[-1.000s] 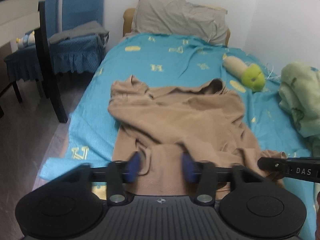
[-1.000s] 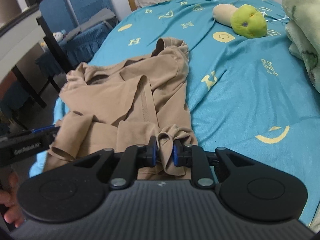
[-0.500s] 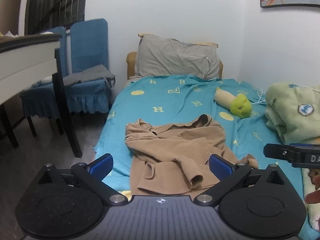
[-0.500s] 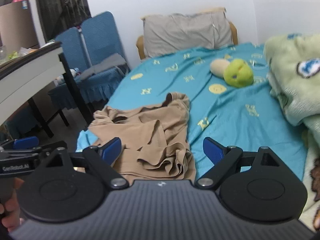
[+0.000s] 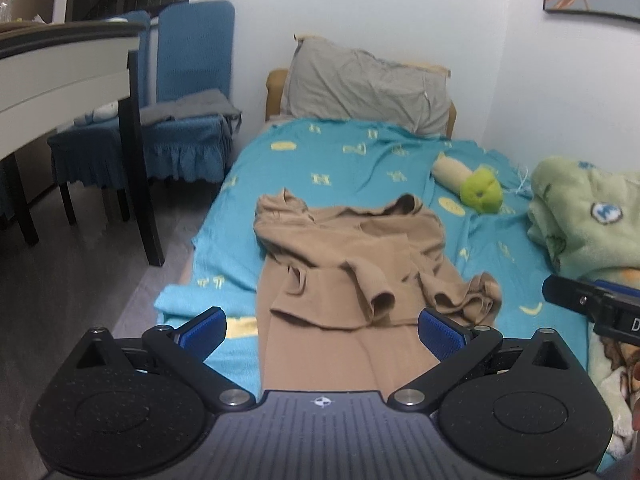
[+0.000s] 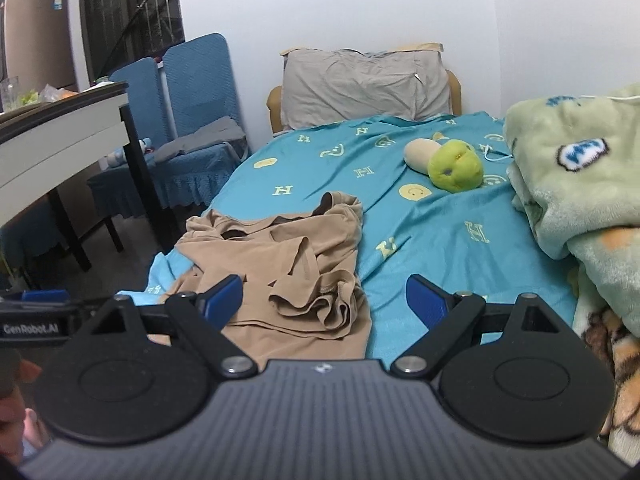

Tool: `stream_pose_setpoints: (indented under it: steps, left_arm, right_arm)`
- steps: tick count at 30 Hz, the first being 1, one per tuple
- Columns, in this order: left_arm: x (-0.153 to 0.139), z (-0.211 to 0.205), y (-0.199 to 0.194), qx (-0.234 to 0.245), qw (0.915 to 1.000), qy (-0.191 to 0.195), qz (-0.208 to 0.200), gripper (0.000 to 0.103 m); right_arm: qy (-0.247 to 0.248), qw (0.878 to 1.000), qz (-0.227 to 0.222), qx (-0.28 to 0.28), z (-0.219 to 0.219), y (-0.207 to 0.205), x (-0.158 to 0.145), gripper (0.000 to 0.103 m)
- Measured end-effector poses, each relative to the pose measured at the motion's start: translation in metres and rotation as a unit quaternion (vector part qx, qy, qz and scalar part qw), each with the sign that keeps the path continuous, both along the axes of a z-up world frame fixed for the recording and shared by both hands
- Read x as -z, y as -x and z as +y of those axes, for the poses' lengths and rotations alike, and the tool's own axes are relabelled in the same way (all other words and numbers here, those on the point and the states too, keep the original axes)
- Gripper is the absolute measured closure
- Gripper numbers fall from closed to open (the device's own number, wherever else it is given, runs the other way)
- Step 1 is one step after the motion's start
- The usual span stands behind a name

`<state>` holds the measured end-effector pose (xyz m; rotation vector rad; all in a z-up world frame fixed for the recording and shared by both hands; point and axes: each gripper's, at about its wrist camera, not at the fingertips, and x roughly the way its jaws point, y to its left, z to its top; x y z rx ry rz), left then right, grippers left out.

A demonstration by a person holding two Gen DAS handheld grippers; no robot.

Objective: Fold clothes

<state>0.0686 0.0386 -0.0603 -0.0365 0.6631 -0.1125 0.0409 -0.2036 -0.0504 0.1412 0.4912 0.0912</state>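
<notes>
2 grippers, left (image 5: 320,326) and right (image 6: 324,300), hold their blue fingers (image 5: 202,330) spread wide, nothing pinched; tan long-sleeved top (image 5: 352,264) lies crumpled on teal bedsheet (image 5: 336,164).

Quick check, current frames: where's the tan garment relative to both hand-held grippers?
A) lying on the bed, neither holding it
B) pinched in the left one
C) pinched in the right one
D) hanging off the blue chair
A: the tan garment lies crumpled on the teal bedsheet, and both the left hand-held gripper and the right hand-held gripper stand wide open, their pads touching no cloth.
</notes>
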Motion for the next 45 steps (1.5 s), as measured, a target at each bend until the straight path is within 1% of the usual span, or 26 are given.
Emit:
stream_pose_setpoints:
  steps: [4, 7, 9, 12, 13, 15, 17, 20, 24, 27, 30, 31, 37, 40, 43, 45]
  left_arm:
    - [0.01, -0.002, -0.007, 0.0, 0.9996, 0.005, 0.027, 0.0]
    - [0.016, 0.0, -0.013, -0.004, 0.9984, 0.018, 0.053, 0.0]
    - [0.019, 0.005, -0.015, -0.01, 0.9966, 0.036, 0.073, 0.0]
    - [0.025, 0.016, -0.022, -0.028, 0.9924, 0.048, 0.11, 0.0]
    - [0.029, 0.022, -0.024, -0.04, 0.9891, 0.058, 0.129, 0.0]
    - [0.04, 0.033, -0.03, -0.064, 0.9798, 0.081, 0.171, 0.0]
    - [0.048, 0.042, -0.034, -0.082, 0.9718, 0.099, 0.198, 0.0]
    - [0.054, 0.054, -0.036, -0.098, 0.9614, 0.14, 0.216, 0.0]
    - [0.063, 0.064, -0.037, -0.106, 0.9435, 0.201, 0.241, 0.001]
    - [0.072, 0.07, -0.038, -0.114, 0.928, 0.239, 0.262, 0.002]
    - [0.084, 0.078, -0.039, -0.125, 0.9088, 0.278, 0.285, 0.005]
    - [0.087, 0.079, -0.04, -0.126, 0.904, 0.287, 0.291, 0.006]
    - [0.094, 0.081, -0.042, -0.128, 0.8907, 0.328, 0.287, 0.006]
    - [0.094, 0.082, -0.041, -0.121, 0.8833, 0.361, 0.273, 0.011]
    - [0.091, 0.085, -0.036, -0.113, 0.8734, 0.403, 0.249, 0.012]
    - [0.09, 0.084, -0.032, -0.117, 0.8727, 0.409, 0.239, 0.013]
  right_arm:
    - [0.007, 1.0, 0.003, 0.003, 0.002, -0.005, 0.006, 0.013]
    - [0.008, 1.0, 0.016, 0.006, 0.003, -0.01, 0.012, 0.013]
    - [0.005, 1.0, 0.026, 0.009, 0.002, -0.012, 0.016, 0.013]
    - [-0.003, 0.999, 0.035, 0.014, -0.001, -0.013, 0.019, 0.013]
    - [-0.006, 0.999, 0.038, 0.016, -0.003, -0.013, 0.02, 0.013]
    - [-0.014, 0.999, 0.044, 0.02, -0.006, -0.012, 0.022, 0.013]
    - [-0.022, 0.998, 0.051, 0.022, -0.008, -0.013, 0.024, 0.013]
    - [-0.031, 0.997, 0.06, 0.025, -0.011, -0.016, 0.027, 0.013]
    - [-0.037, 0.996, 0.074, 0.028, -0.013, -0.018, 0.03, 0.013]
    - [-0.04, 0.995, 0.08, 0.031, -0.015, -0.02, 0.032, 0.013]
    - [-0.042, 0.995, 0.086, 0.032, -0.015, -0.022, 0.033, 0.013]
    - [-0.042, 0.995, 0.087, 0.031, -0.015, -0.022, 0.034, 0.013]
    - [-0.034, 0.995, 0.094, 0.029, -0.013, -0.024, 0.036, 0.013]
    - [-0.039, 0.994, 0.094, 0.028, -0.014, -0.024, 0.035, 0.013]
    - [-0.075, 0.992, 0.101, 0.029, -0.021, -0.023, 0.036, 0.013]
    - [-0.124, 0.986, 0.112, 0.029, -0.029, -0.023, 0.039, 0.013]
